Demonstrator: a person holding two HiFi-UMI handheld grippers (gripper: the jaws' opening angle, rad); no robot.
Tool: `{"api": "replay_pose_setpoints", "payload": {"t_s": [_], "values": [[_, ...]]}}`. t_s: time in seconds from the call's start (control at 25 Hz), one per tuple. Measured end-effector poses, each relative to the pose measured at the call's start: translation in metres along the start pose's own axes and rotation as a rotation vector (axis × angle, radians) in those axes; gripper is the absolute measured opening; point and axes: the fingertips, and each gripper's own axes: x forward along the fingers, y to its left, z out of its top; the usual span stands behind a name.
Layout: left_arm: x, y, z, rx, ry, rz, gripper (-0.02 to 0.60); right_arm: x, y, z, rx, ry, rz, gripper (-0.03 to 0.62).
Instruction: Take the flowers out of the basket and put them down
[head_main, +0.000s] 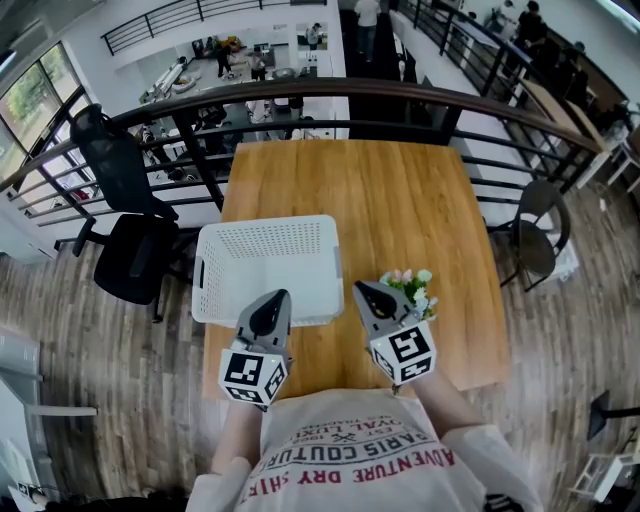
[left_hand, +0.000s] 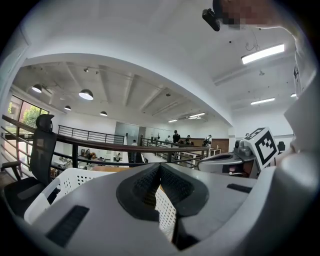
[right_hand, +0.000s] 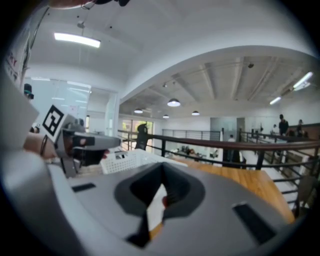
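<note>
left tongs (head_main: 277, 297): jaws closed together, holding nothing, tips above the near edge of the white basket (head_main: 268, 262)
right tongs (head_main: 360, 289): jaws closed together, holding nothing, just right of the basket
flowers (head_main: 413, 287): on the wooden table (head_main: 400, 190), outside the basket, close beside the right tongs

Wooden worktop (head_main: 400, 190): white perforated basket (head_main: 265, 262) at 7 o'clock; small flower bunch (head_main: 412, 288) at 5 o'clock, apart from it.
</note>
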Motion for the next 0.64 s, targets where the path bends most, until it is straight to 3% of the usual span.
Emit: {"api": "replay_pose_setpoints", "payload": {"t_s": [0.64], "values": [[0.016, 0.000, -0.005, 0.000, 0.019, -0.008, 0.025, 0.006, -0.005, 0.003, -0.032, -0.007, 0.011, 0.028]]}}
